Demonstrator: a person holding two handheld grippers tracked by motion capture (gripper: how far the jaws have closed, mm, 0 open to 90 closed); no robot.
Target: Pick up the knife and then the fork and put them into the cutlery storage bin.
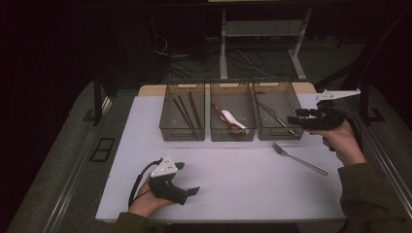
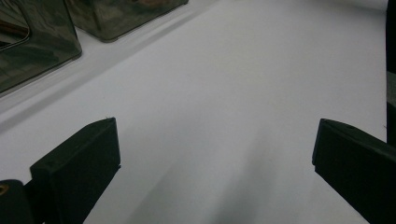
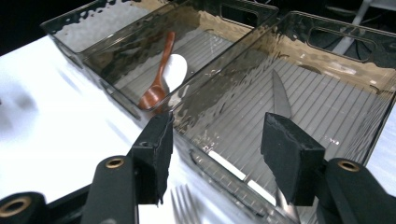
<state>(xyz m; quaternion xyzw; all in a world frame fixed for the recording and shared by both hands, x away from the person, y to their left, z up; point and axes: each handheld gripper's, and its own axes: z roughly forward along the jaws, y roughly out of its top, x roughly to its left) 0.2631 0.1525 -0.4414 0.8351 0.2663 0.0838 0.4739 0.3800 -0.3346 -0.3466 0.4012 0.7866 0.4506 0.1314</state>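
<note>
Left gripper (image 1: 192,191) lower left of the high view, resting on the white table (image 1: 233,184), jaws spread wide with nothing between them; in the left gripper view only bare table lies between the jaws.

Right gripper (image 1: 293,120) at right of the high view, held above the table just beside the right bin (image 1: 278,116), jaws parted and empty. In the right gripper view the jaws stand apart, pads touching nothing.

Three smoky translucent bins in a row, upper middle of the high view. Left bin (image 1: 182,119): dark chopsticks (image 1: 184,110) lying lengthwise. Middle bin (image 1: 232,119): a brown wooden spoon (image 3: 159,81) and a white spoon (image 3: 175,70) side by side, touching or overlapping. Right bin: a metal knife (image 3: 281,100) on the ribbed floor, blade pointing to the far wall.

Fork (image 1: 299,158): silver metal, flat on the table, right of centre in the high view, just in front of the right bin, tines toward the bins, handle toward lower right. Its tines (image 3: 184,203) show blurred at the bottom edge of the right gripper view, below the jaws. Neither gripper touches it.
</note>
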